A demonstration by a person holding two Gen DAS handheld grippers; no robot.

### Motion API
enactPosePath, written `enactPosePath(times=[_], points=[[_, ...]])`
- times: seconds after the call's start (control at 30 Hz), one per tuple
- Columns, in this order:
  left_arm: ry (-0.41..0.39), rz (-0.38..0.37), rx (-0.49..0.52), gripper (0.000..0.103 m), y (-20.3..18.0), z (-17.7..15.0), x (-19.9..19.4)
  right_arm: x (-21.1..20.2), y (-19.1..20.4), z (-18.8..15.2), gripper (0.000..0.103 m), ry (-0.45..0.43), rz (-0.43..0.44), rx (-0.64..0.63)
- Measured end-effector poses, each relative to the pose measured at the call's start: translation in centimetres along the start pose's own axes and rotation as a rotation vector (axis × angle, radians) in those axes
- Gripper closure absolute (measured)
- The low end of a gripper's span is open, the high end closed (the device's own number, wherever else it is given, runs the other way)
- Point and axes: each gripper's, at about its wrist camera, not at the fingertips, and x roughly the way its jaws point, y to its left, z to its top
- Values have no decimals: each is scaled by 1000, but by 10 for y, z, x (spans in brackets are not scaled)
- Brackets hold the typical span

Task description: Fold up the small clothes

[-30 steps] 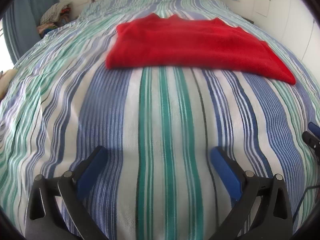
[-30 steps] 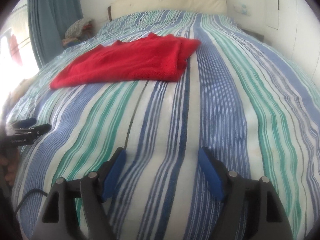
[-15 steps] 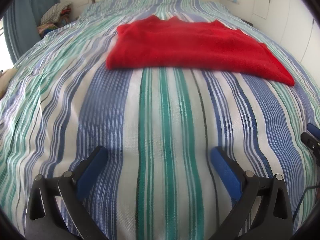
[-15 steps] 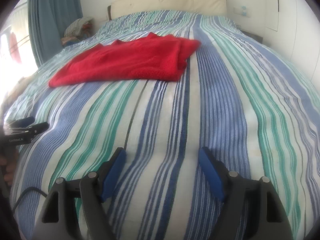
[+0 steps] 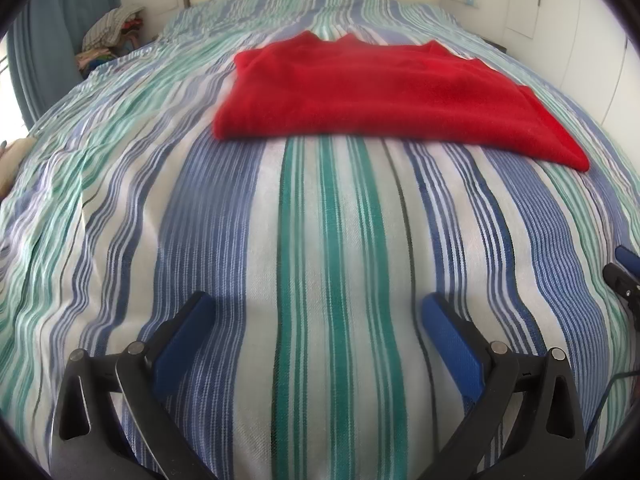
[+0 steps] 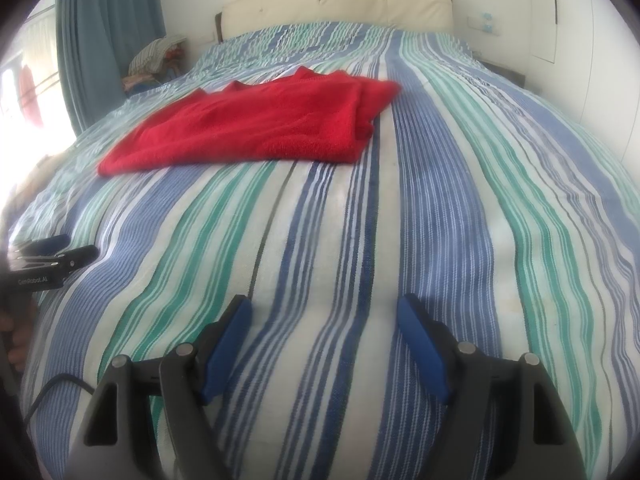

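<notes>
A red knitted garment (image 5: 380, 96) lies folded flat on the striped bedspread (image 5: 320, 240), far ahead of both grippers; it also shows in the right wrist view (image 6: 260, 128). My left gripper (image 5: 318, 304) is open and empty, low over the bedspread near the front. My right gripper (image 6: 326, 306) is open and empty too, well short of the garment. The left gripper's tips show at the left edge of the right wrist view (image 6: 60, 250). The right gripper's tip shows at the right edge of the left wrist view (image 5: 624, 272).
A cream headboard (image 6: 336, 8) stands at the far end of the bed. A pile of clothes (image 5: 112, 36) sits beside the bed at the far left, next to a blue curtain (image 6: 108, 40). White walls and cupboard doors (image 6: 580, 20) run along the right.
Both views have shifted only slightly; the garment sits a little lower in the frames. Both grippers stay open and empty.
</notes>
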Motion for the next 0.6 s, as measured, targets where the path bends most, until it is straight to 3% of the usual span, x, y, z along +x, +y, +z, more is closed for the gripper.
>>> enactPosePath(times=[0.17,0.3,0.4,0.47,0.6], points=[[20,-3,0,1,0,3,-1,0,0,0,28,0,-2,-2],[106,-83,-29,2,16,25,-16,-3,3,15,28,73,-9,-13],[47,-117,-67,2,37,42,-39,-17,-11,53,28,74,119,44],[9,-120,-89,2,48,48,-47,-17,-26,89,28,54,138,74],[-28,-121,-187,2,71,35,-39,31,-63,157,24,97,183,209]])
